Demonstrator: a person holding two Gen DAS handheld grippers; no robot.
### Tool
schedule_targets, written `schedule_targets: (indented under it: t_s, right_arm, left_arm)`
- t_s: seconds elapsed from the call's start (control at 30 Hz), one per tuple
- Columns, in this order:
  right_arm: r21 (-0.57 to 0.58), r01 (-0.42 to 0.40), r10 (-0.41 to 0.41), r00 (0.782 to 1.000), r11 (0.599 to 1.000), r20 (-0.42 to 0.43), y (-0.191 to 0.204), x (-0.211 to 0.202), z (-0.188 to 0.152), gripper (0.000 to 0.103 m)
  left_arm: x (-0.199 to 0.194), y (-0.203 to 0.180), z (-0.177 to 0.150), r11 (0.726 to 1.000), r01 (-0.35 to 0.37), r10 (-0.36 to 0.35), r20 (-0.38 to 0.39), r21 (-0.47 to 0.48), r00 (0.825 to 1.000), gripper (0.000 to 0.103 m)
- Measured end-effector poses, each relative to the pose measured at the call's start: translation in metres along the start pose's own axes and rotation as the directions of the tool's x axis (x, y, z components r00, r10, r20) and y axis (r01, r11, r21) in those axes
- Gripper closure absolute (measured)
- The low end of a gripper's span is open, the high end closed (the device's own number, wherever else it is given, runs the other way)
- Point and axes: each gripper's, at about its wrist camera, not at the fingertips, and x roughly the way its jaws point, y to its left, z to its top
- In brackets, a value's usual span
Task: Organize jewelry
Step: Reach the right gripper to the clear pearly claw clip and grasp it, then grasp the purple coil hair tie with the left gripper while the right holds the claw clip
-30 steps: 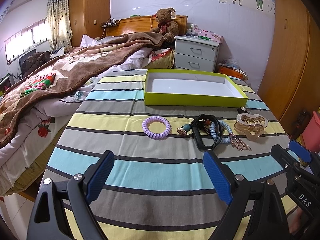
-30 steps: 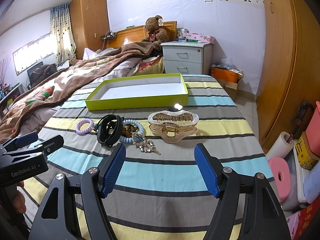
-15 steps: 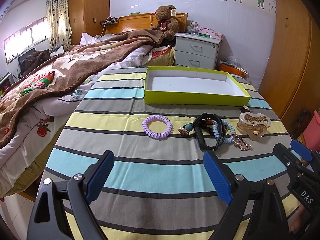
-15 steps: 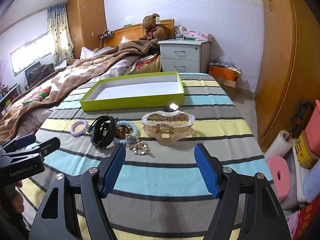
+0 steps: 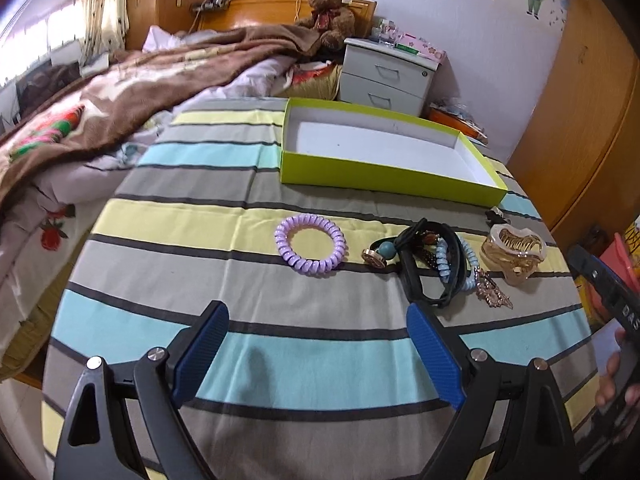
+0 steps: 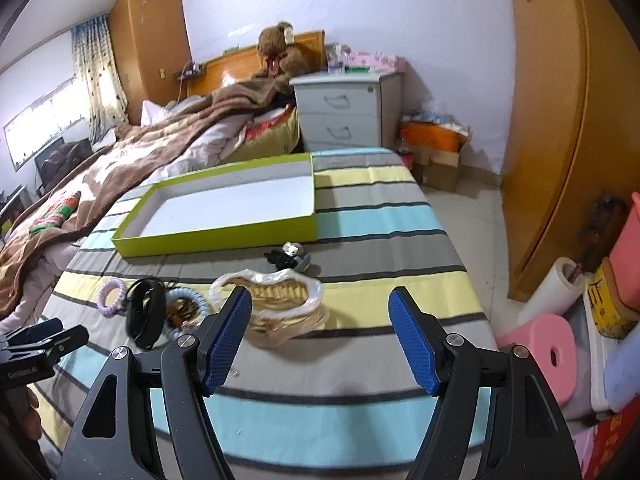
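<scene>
On the striped tablecloth lies a purple coil hair tie, a tangle of a black band and light-blue coil, a gold pendant and a clear amber claw clip. A small black-and-white hair piece sits by the empty lime-green box. My left gripper is open, hovering short of the purple tie. Just in front of the claw clip, my right gripper hangs open and empty.
A bed with a brown blanket borders the table's left side. A white nightstand and teddy bear stand behind. Right of the table are a wooden wardrobe, a pink stool and boxes on the floor.
My right gripper has swung forward and right toward the claw clip, which now sits close at its left finger. My left gripper has edged closer to the jewelry.
</scene>
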Motion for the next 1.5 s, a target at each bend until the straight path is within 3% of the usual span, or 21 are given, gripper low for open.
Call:
schedule_targets:
  t_s: [0.3, 0.43, 0.83, 1.07, 1.37, 1.5]
  right_arm:
    - [-0.125, -0.189, 0.174, 0.977, 0.974, -0.121, -0.004, 0.037, 0.021, 0.032]
    - [-0.175, -0.217, 0.188, 0.967, 0.960, -0.172, -0.001, 0.049, 0.026, 0.033]
    - [-0.242, -0.264, 0.191, 0.939, 0.934, -0.285, 0.000, 0.059, 0.019, 0.074]
    - [-0.223, -0.308, 0.216, 0.908, 0.925, -0.359, 0.006, 0.056, 0.011, 0.076]
    - [-0.218, -0.241, 0.157, 0.926, 0.946, -0.342, 0.013, 0.064, 0.004, 0.076]
    - [-0.208, -0.207, 0.135, 0.940, 0.956, -0.315, 0.013, 0.060, -0.001, 0.081]
  left_arm:
    - [0.016, 0.014, 0.016, 0.999, 0.016, -0.018, -0.045, -0.029, 0.999, 0.013]
    - [0.025, 0.017, 0.021, 1.000, 0.001, -0.003, -0.073, -0.018, 0.997, 0.013]
    - [0.042, 0.032, 0.038, 0.996, -0.077, 0.073, -0.100, -0.038, 0.992, 0.015]
    - [0.049, 0.037, 0.035, 0.995, -0.086, 0.079, -0.138, -0.045, 0.987, 0.015]
    - [0.052, 0.028, 0.038, 0.996, -0.093, 0.090, -0.129, -0.017, 0.988, 0.019]
    - [0.058, 0.022, 0.039, 0.986, -0.160, 0.163, -0.126, 0.034, 0.978, 0.024]
